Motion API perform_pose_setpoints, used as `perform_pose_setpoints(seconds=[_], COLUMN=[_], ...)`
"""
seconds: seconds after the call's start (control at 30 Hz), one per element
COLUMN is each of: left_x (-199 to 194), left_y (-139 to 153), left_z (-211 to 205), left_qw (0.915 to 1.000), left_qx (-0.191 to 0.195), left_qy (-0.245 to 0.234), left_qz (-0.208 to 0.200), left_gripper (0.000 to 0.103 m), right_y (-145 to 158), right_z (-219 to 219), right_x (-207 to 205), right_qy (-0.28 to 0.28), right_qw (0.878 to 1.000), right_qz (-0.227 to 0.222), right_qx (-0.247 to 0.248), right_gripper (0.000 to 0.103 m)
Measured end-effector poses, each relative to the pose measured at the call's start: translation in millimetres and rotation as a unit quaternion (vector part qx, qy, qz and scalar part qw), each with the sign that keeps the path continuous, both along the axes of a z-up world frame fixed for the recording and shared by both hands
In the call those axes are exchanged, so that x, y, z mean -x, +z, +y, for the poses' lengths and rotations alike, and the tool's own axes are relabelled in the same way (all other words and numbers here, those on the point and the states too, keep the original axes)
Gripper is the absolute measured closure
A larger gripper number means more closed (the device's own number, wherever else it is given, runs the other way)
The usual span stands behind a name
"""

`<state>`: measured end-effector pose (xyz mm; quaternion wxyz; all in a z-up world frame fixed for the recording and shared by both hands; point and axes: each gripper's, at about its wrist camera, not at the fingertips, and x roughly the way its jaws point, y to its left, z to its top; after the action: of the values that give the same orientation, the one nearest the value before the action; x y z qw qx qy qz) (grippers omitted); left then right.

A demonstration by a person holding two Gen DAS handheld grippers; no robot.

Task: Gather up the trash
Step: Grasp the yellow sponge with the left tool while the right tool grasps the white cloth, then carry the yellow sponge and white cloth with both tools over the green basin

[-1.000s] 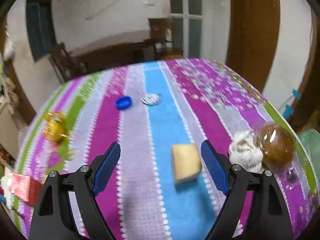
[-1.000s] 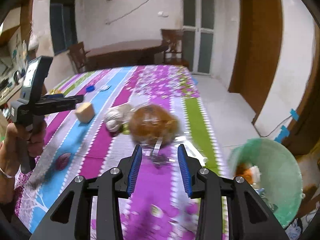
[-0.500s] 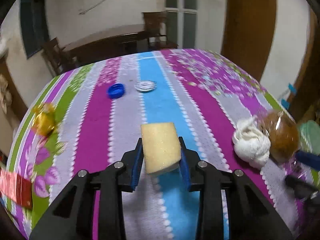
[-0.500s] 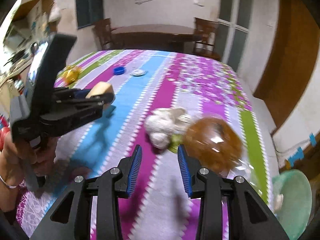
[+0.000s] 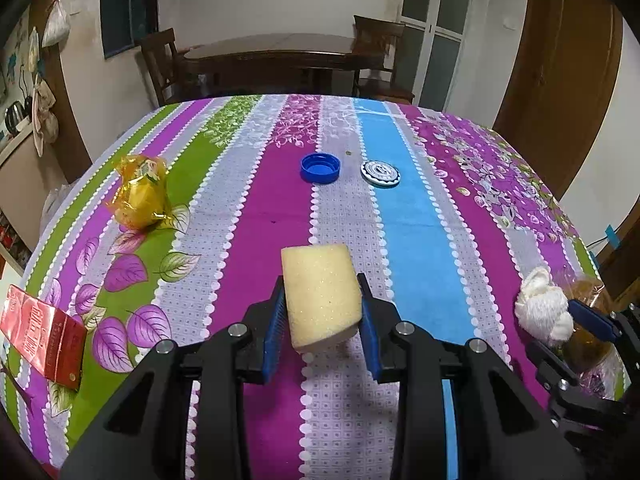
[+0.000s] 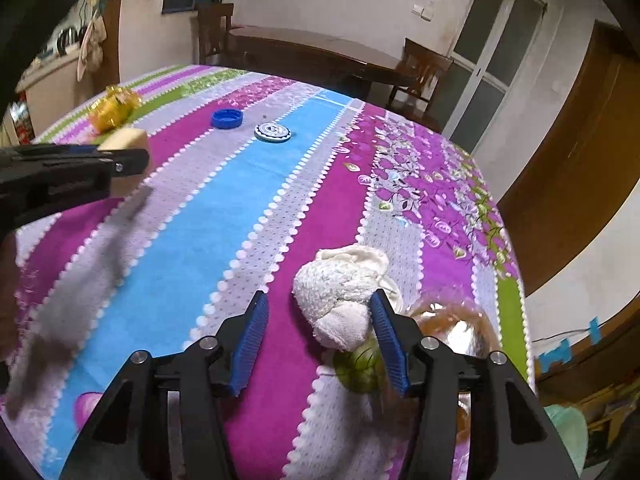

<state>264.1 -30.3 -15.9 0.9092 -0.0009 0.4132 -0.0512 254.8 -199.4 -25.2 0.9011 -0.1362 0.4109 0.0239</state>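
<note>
**Sponge up, rag next**

Between my left hand-held gripper's pads sits the sponge, which lay loose on the bench a second ago; now it is clamped and lifted clear. My right hand-held gripper has opened wide around the rag, one pad touching it. One piece secured, I judge, with the green bin off to the right.
</note>
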Motion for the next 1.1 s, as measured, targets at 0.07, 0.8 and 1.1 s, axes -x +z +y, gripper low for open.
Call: perform_pose_setpoints(seconds=[0.07,0.8,1.1], left_x=[1,82,158], left_y=[-2,30,35], left_z=[-1,-39,-77], left_qw=[1.0,0.9944,0.9846], left_qx=[-0.003,-0.031,-0.026], left_qy=[-0.001,-0.086,-0.16], left_qz=[0.001,-0.053,-0.064], left_gripper=[0.072,0.071,0.072], right_y=[-5,76,66], right_z=[0,-53,-78], right_x=[-4,193,267], right_qy=[-0.01,-0.098,-0.148], right_qw=[1.0,0.958,0.948], right_qz=[-0.005,-0.158,-0.174], right_qx=[0.015,-0.219,-0.222], right_gripper=[0.055,0.074,0.074])
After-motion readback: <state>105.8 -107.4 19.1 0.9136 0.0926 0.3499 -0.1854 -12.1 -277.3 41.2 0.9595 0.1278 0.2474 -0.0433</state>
